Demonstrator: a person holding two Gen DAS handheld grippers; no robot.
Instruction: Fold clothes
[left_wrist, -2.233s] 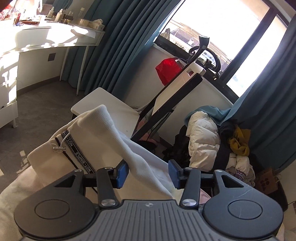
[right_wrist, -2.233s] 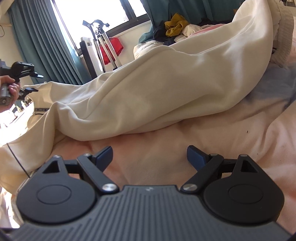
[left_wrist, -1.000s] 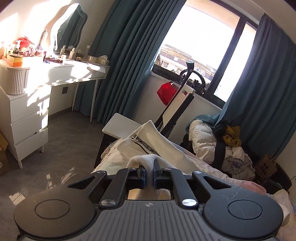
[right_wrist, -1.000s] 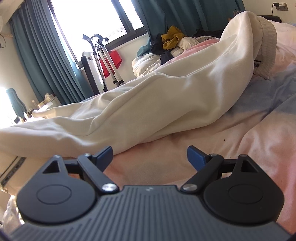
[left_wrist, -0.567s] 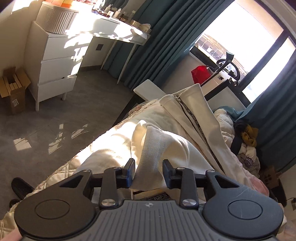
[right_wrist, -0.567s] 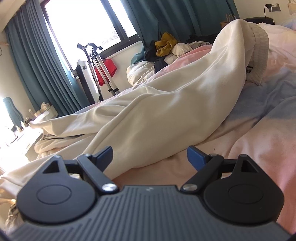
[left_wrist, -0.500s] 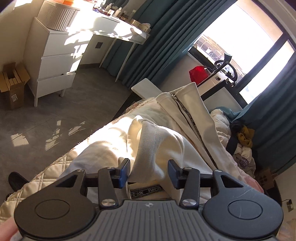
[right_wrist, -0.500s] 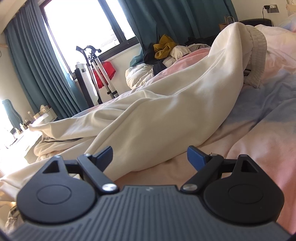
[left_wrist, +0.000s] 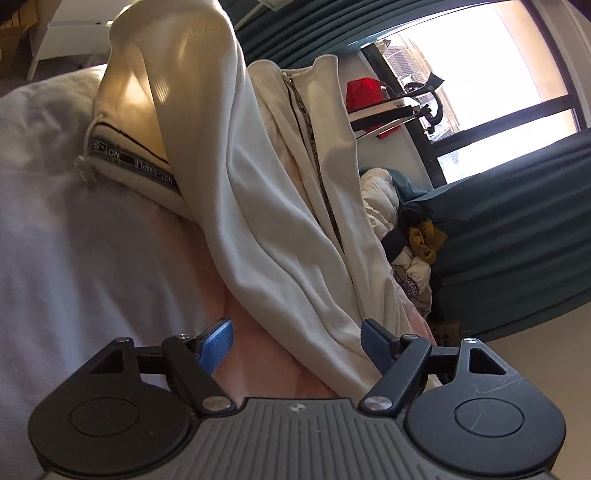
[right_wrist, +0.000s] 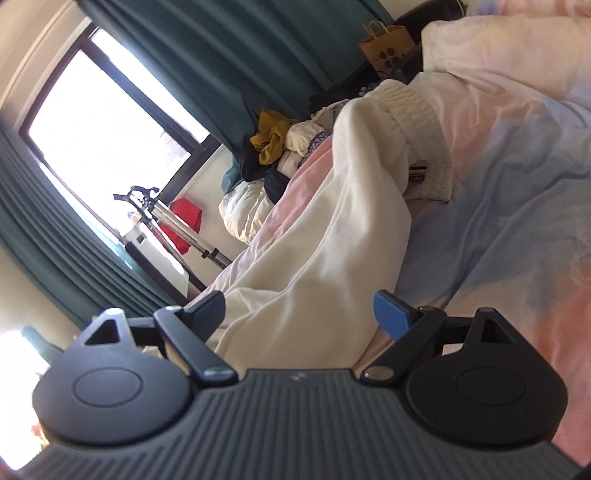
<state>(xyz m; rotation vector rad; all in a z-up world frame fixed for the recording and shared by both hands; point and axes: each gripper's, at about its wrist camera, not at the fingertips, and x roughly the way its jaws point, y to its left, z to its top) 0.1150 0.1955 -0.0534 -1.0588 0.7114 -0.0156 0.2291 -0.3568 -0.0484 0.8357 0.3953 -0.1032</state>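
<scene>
Two grippers are being held low over a bed (left_wrist: 74, 240) on which a cream zip-up sweatshirt (left_wrist: 280, 206) is lying stretched out. The left gripper (left_wrist: 297, 345) is being shown released: its jaws have just been opening, its blue pads (left_wrist: 216, 341) are standing apart, and only a loose fold of the sweatshirt's sleeve is being framed between them, with neither pad pressing on it. A ribbed cuff is being seen folded over the garment at the far end, just beside a lettered band (left_wrist: 136, 162) and a knotted drawstring (left_wrist: 84, 170), with the zipper (left_wrist: 314, 147) running along the body. The right gripper (right_wrist: 299, 312) is also being held wide and empty, its pads flanking the cream fabric (right_wrist: 332, 240) without clamping it; a ribbed hem (right_wrist: 424, 122) is being seen bunched at the far end on the pink-and-blue bedsheet (right_wrist: 517, 221). A heap of clothes (right_wrist: 280, 147) is being seen beyond the bed, below teal curtains (right_wrist: 229, 55) and a bright window (right_wrist: 92, 110).
</scene>
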